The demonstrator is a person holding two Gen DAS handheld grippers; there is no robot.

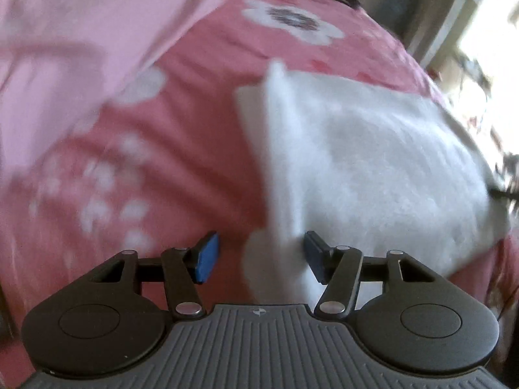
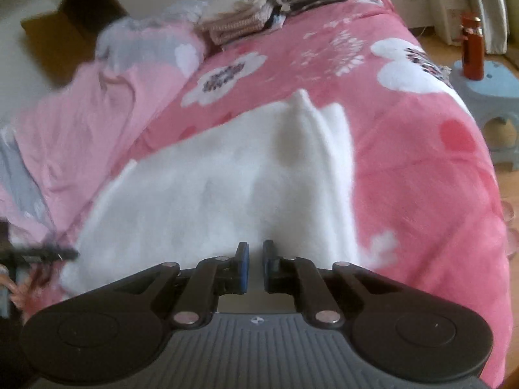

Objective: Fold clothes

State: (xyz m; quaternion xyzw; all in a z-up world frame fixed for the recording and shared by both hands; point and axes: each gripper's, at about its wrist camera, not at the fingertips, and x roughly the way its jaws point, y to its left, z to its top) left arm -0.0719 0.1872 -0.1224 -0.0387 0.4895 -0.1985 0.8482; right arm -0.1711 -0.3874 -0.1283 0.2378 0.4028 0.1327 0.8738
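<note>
1 white garment (image 2: 227, 188) is spread on bed quilt (image 2: 405, 178) | 1 pink garment (image 2: 90, 136) is laid beside | left gripper (image 1: 259, 256) is spread around white fold | right gripper (image 2: 253, 267) is nearly closed, nothing visibly held

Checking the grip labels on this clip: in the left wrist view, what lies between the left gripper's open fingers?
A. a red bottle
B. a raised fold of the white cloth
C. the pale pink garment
B: the white cloth rises in a ridge between the wide-open fingers of the left gripper.
</note>
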